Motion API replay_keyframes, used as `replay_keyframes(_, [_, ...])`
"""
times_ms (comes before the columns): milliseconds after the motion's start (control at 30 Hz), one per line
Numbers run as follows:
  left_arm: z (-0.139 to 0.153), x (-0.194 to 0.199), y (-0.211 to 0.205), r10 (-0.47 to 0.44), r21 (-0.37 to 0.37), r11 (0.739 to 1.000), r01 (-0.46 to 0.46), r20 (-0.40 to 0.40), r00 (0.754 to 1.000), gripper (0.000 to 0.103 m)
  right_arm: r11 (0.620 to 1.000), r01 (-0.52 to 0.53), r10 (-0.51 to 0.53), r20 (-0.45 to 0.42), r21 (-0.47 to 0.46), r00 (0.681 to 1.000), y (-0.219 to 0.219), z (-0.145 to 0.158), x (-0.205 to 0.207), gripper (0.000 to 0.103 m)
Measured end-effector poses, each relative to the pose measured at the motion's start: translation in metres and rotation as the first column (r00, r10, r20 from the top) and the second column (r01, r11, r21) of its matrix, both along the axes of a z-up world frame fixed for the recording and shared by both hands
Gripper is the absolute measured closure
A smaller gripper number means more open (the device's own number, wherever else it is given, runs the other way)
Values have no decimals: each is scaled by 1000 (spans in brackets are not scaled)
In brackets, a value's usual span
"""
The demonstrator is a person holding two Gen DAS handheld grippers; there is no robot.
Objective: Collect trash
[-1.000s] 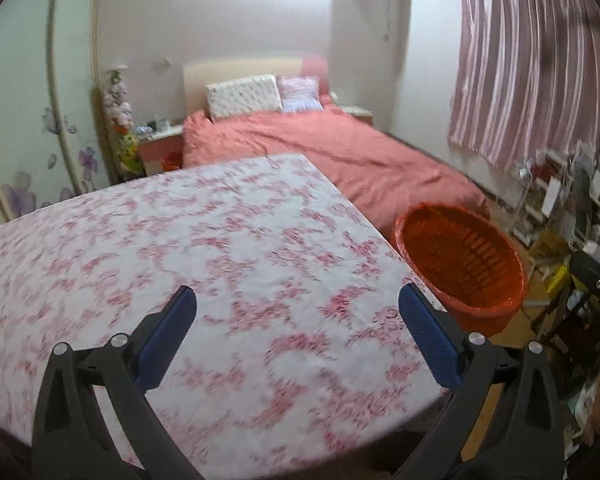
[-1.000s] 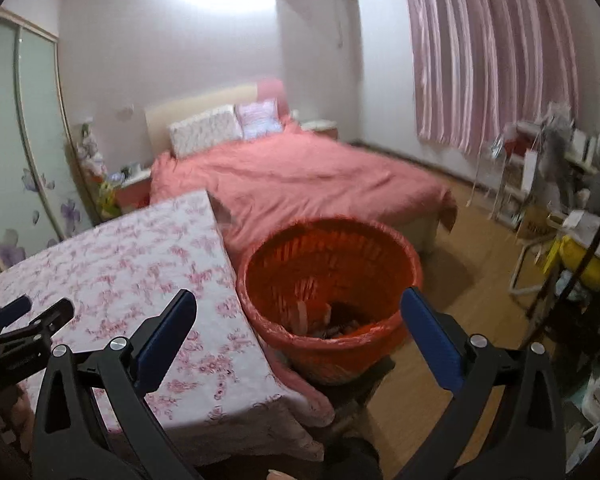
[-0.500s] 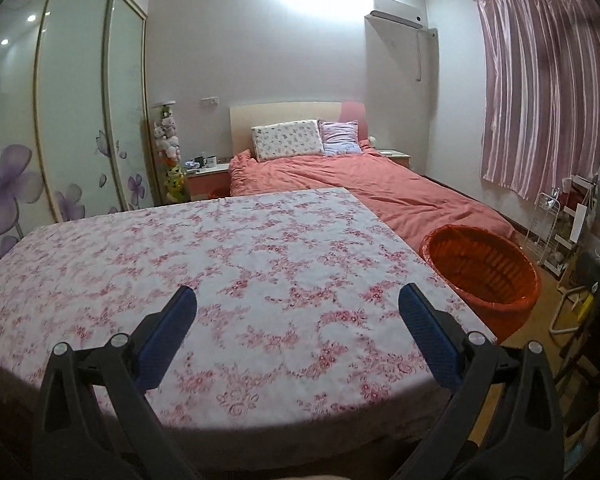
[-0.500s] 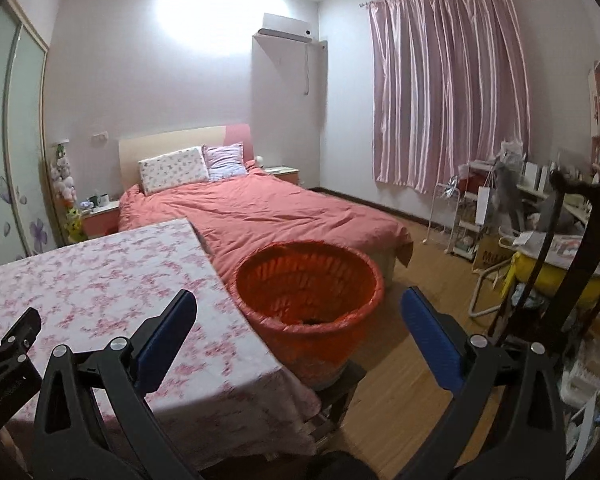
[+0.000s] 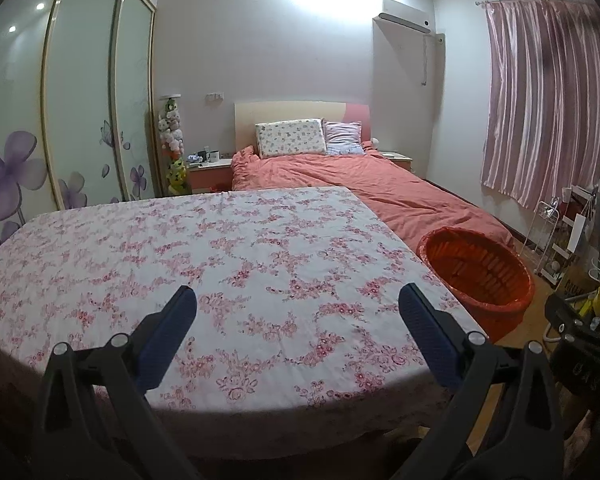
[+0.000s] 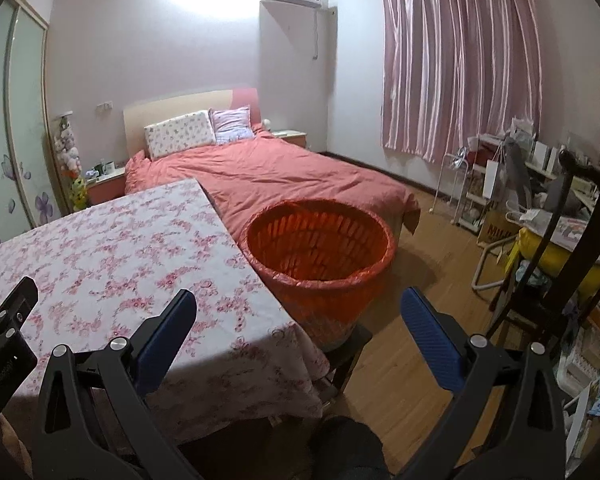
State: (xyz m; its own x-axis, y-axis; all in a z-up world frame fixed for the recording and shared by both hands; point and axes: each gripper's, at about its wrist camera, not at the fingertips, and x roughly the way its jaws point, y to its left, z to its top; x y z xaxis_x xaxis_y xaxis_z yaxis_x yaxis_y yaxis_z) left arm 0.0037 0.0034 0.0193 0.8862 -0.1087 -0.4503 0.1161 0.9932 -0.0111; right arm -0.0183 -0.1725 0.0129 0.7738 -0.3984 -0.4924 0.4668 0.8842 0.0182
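An orange plastic basket (image 6: 320,248) lined with a bag stands on a dark stool beside the table's right edge; it also shows in the left wrist view as the basket (image 5: 476,268). A table (image 5: 204,248) with a pink floral cloth fills the foreground, and I see no trash on it. My left gripper (image 5: 298,308) hangs open above the table's near edge, nothing between its blue pads. My right gripper (image 6: 299,312) is open too, held back from the basket, near the table's corner (image 6: 284,320). The basket's inside is hidden from here.
A bed (image 6: 268,176) with a coral cover lies behind the table and basket. Wardrobe doors (image 5: 80,112) line the left wall. Cluttered racks and a dark chair (image 6: 572,240) crowd the right side. Wooden floor (image 6: 432,256) lies open right of the basket.
Both grippers have pulled back and up from the table and basket, so more of the room shows. The basket looks farther off and its contents have dropped out of sight. Both stay open.
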Motion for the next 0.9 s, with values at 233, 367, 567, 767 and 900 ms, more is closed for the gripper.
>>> replay_keyframes(233, [-2,-1,4,13,-16,1000,-13,-14,1000,4,1000,2,-1,-20,22,1000,2,-2,-2,2])
replay_keyframes(367, [-6,-1,4,11,-22,1000,-12,-36,999,4,999,5,-3,-45,33,999,2,-6,0,2])
replay_keyframes(567, [-10,-1,4,10,-26,1000,-11,-54,999,4,999,-7,10,-73,51,997,2,-12,2,2])
replay_keyframes(767, [-12,1,4,6,-32,999,-8,-64,998,4,999,-5,9,-77,48,997,2,-12,2,2])
replay_keyframes(900, [-12,1,3,1,-37,999,-4,-64,998,4,999,-1,5,-74,46,997,1,-11,2,2])
